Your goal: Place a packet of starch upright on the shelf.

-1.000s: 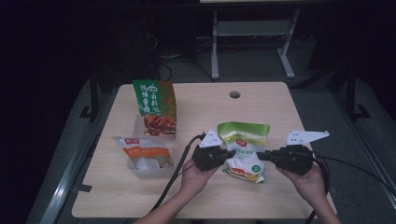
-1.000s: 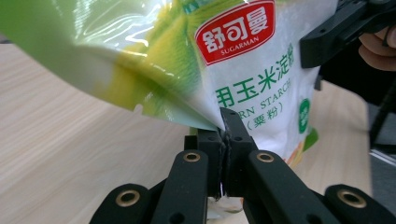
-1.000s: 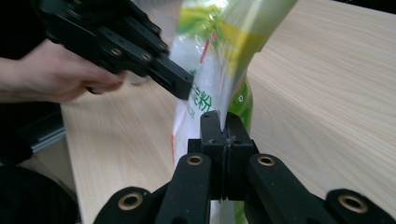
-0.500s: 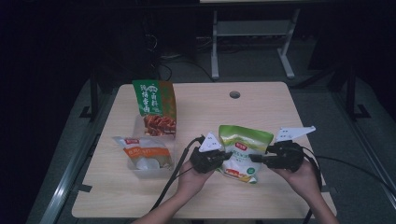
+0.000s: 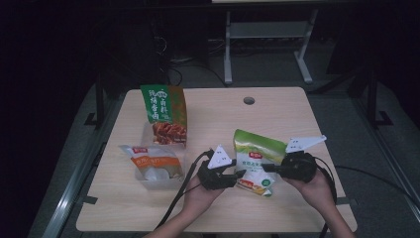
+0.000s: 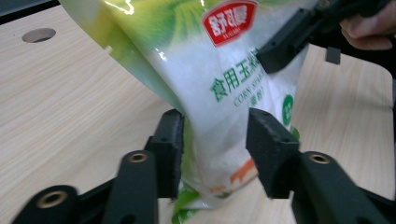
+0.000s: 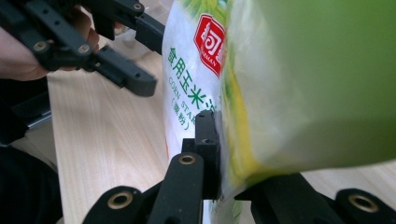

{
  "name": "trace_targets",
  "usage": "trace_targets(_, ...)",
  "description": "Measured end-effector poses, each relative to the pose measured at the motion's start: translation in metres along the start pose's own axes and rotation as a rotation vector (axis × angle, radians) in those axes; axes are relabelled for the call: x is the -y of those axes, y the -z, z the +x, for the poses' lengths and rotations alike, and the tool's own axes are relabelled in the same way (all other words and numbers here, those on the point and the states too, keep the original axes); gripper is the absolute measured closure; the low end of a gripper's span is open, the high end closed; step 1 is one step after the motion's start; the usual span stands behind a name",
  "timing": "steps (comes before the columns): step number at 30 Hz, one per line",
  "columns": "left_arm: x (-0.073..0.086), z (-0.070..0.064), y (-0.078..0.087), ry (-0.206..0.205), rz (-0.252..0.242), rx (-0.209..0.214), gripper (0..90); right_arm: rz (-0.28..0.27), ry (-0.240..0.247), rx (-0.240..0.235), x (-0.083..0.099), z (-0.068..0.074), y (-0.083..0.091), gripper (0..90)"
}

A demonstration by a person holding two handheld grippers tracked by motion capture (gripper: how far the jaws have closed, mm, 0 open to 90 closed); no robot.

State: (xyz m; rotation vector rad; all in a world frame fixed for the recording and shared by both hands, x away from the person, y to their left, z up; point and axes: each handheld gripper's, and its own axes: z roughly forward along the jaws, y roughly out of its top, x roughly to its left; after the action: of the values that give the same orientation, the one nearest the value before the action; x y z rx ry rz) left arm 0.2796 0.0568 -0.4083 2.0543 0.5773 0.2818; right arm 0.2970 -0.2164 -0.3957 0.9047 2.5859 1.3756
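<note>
A green and white corn starch bag with a red logo stands tilted near the table's front, held from both sides. My left gripper is shut on its lower left part; in the left gripper view the bag bulges between the two black jaws. My right gripper is shut on the bag's right edge. In the right gripper view one finger presses the bag and the other is partly hidden under it. The left gripper shows there at the upper left.
A tall green snack bag stands at the back left of the wooden table. A clear packet with an orange label lies in front of it. A round cable hole sits near the far edge. A metal frame stands beyond the table.
The starch bag has risen from lying flat to a tilted, more upright pose. Both grippers have closed in towards each other, the right one moving left.
</note>
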Motion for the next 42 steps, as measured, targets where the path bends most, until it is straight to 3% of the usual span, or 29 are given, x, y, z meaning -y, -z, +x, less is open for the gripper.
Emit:
trace_targets(6,0.009,-0.01,0.011,-0.014,0.009,-0.018,46.3,-0.019,-0.025,-0.008,-0.002,0.004,0.0,86.5)
trace_targets(17,0.025,-0.024,0.033,-0.032,0.023,0.024,42.6,-0.022,-0.003,-0.004,-0.024,0.013,-0.001,87.5)
trace_targets(23,0.035,-0.023,0.051,-0.056,0.04,0.013,40.4,-0.04,0.024,-0.018,-0.051,0.018,-0.008,87.7)
trace_targets(33,0.049,-0.019,0.065,-0.031,0.019,0.006,38.8,-0.051,0.095,-0.06,-0.099,0.032,-0.028,87.7)
trace_targets(42,0.055,-0.018,0.072,-0.059,0.022,0.009,36.8,-0.05,0.115,-0.099,-0.123,0.037,-0.047,87.7)
